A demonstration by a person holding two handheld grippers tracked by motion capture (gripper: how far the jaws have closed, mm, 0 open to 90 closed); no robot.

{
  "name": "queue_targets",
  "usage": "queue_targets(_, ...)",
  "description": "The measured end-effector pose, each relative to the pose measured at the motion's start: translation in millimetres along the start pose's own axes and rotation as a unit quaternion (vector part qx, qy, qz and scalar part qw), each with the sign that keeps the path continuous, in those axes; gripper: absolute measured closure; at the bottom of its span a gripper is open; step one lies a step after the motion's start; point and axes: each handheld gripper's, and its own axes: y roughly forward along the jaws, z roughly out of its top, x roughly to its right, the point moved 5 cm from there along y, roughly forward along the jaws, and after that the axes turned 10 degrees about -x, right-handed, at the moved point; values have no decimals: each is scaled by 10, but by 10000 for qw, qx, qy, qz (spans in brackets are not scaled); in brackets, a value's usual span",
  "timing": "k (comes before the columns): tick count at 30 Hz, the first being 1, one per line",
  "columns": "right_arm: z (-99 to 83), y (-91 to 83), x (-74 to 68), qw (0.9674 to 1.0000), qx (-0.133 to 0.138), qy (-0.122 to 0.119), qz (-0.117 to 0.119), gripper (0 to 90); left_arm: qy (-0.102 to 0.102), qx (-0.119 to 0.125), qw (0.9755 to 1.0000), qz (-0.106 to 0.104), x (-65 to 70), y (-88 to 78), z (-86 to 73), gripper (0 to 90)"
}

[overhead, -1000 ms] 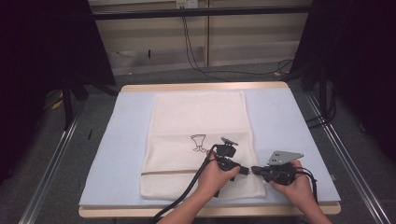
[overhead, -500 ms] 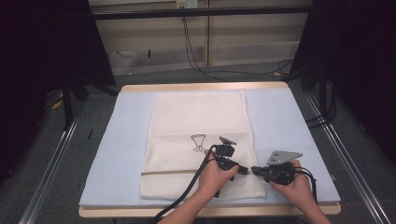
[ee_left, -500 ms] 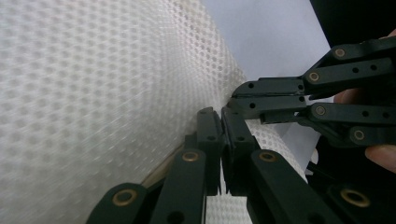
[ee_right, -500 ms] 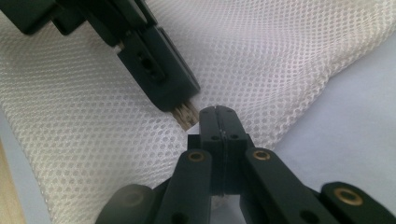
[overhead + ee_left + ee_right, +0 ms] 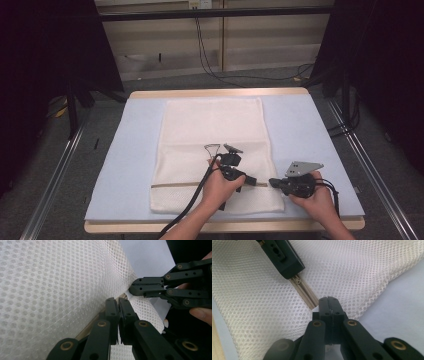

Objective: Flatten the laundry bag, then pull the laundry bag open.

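Starting at the near edge of the bench (image 5: 310, 130), both tongs sit close together on the near right part of the bag (image 5: 215, 130). The right tongs (image 5: 328, 301) are shut tight on the bag's right edge, just where the zip (image 5: 303, 291) ends. The left tongs (image 5: 118, 305) are shut on the zip too, a little way along it. They likely pinch the pull, but it is hidden under the tips. The two sets of tips point at each other and are near, not touching.

What matters is how the zip lies. It is a thin tan line running straight across the bag from side to side, along the near edge of the bench. From the left tongs, nearly all of it stretches off to the left, toward the bag's other edge. Only a short bit lies between the two tongs. So the left tongs are on the part that moves. I think they must slide left, straight along that line, while the right tongs hold the end in place so the mesh does not bunch up.

Farther off, the rest of the bag lies flat and white up the middle of the bench, reaching almost to the far edge
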Motion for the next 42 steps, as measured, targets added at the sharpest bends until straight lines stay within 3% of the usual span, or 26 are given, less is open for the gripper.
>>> queue_targets(3,1,2,2,10000,8,-2,20,900,43,-20,10000,-43,-5,-21,-8,874)
queue_targets(4,2,3,2,10000,8,-8,25,900,77,-61,9999,36,-20,-39,-16,874)
queue_targets(5,2,3,3,10000,9,-5,33,900,-11,-9,10000,-24,-8,-41,-13,874)
queue_targets(8,0,3,6,10000,11,14,74,900,-3,-53,10000,28,-43,-75,-25,874)
queue_targets(11,1,4,9,10000,13,25,63,900,-96,-51,9999,-86,-37,-100,-36,874)
queue_targets(13,1,4,9,10000,9,22,65,900,-13,-102,9999,-10,-58,-126,-47,874)
queue_targets(14,1,3,10,10000,2,23,56,900,-73,-47,9999,-96,-47,-126,-46,874)
queue_targets(16,1,3,11,10000,2,24,56,900,-8,-65,10000,-46,-77,-149,-53,874)
queue_targets(19,0,2,11,10000,3,28,62,900,-88,-58,9998,-146,-87,-163,-63,874)
queue_targets(26,6,3,9,10000,-23,-8,76,900,-95,80,9999,-63,-114,-268,-118,874)
queue_targets(33,7,2,7,10000,-39,27,81,900,-84,-20,9999,-113,-177,-335,-164,873)
queue_targets(39,5,4,12,10000,-17,16,93,900,-105,33,9999,-105,-200,-366,-175,873)
queue_targets(42,6,3,15,9999,-16,15,118,900,-103,24,9999,-4,-225,-393,-189,873)
